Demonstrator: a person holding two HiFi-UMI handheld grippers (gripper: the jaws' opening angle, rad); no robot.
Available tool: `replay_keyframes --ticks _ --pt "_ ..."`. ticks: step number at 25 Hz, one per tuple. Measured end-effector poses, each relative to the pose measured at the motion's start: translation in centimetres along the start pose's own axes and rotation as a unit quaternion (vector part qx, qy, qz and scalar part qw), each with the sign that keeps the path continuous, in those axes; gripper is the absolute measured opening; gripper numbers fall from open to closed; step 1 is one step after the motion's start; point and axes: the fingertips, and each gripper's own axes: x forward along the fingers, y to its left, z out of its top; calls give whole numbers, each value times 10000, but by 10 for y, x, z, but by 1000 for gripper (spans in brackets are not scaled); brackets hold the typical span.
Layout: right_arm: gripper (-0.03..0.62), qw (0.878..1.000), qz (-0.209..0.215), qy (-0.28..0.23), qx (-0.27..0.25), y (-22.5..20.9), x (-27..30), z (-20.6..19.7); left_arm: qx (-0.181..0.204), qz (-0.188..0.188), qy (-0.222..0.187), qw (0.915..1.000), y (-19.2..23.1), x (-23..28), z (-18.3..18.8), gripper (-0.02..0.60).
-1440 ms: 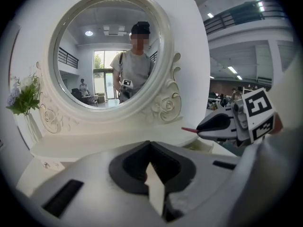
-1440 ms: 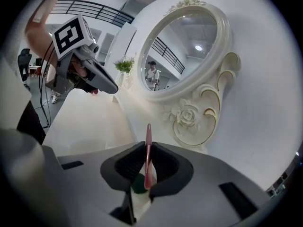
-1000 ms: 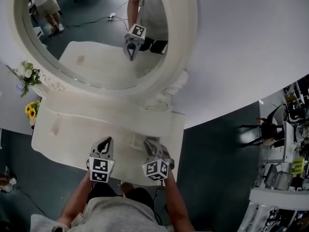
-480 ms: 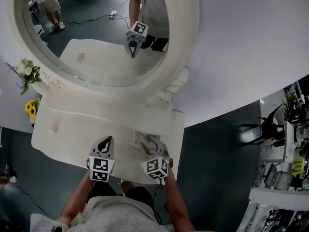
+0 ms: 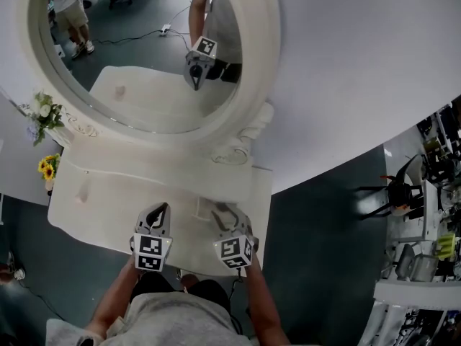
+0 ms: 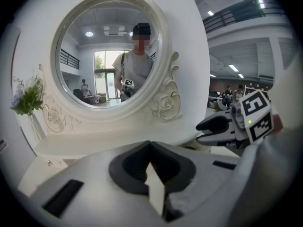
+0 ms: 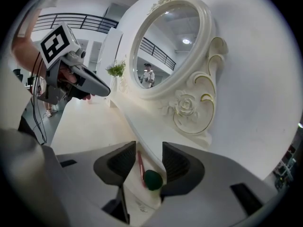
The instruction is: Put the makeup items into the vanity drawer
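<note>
Head view: a white counter (image 5: 94, 193) under an oval mirror (image 5: 144, 56), with dark floor (image 5: 317, 215) around it and flowers (image 5: 43, 114) at its left edge. The left gripper (image 5: 157, 215) and right gripper (image 5: 223, 218) hover at its front edge.

Left gripper view: fingers together, empty.

Right gripper view: only here, a red pencil (image 7: 140, 167) and a green puff (image 7: 153, 179) lie in a white recess (image 7: 142, 205) below parted, untouching jaws.
</note>
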Motion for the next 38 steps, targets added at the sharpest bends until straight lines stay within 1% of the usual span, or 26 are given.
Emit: replay_keyframes --ticks 3,6,9,14,18,20,22,26,30,34,38 --pt "183 9986 -154 -294 408 -11 -13 18 42 15 -123 9999 0 -5 12 0" --pt "183 9945 -277 -600 814 -19 -27 36 72 12 -262 9996 -1 -9 25 0" --pt "183 9897 -408 -891 1040 -22 -40 52 91 -16 -412 9991 -4 -13 36 0" --pt "178 9780 -581 -1340 1486 -30 -66 69 243 -103 -656 9975 -12 -19 57 0" --pt "97 9693 -875 -1533 1714 -36 -81 72 327 -176 -764 9964 -16 -24 68 0" --pt "44 9660 -973 -1575 1807 -34 -83 71 339 -212 -782 9961 -16 -25 67 0" --pt "26 9645 -996 -1578 1870 -30 -83 69 346 -239 -792 9960 -16 -26 65 0" --pt "14 9675 -879 -1551 1795 -25 -78 73 363 -246 -810 9957 -14 -28 66 0" --pt "14 9703 -662 -1602 1688 -16 -68 89 268 -141 -836 9960 -2 -34 65 0" --pt "14 9734 -345 -1663 1541 5 -50 108 145 89 -788 9967 23 -45 57 0" --pt "14 9746 113 -1745 1396 38 -29 135 3 425 -739 9964 56 -63 47 0"
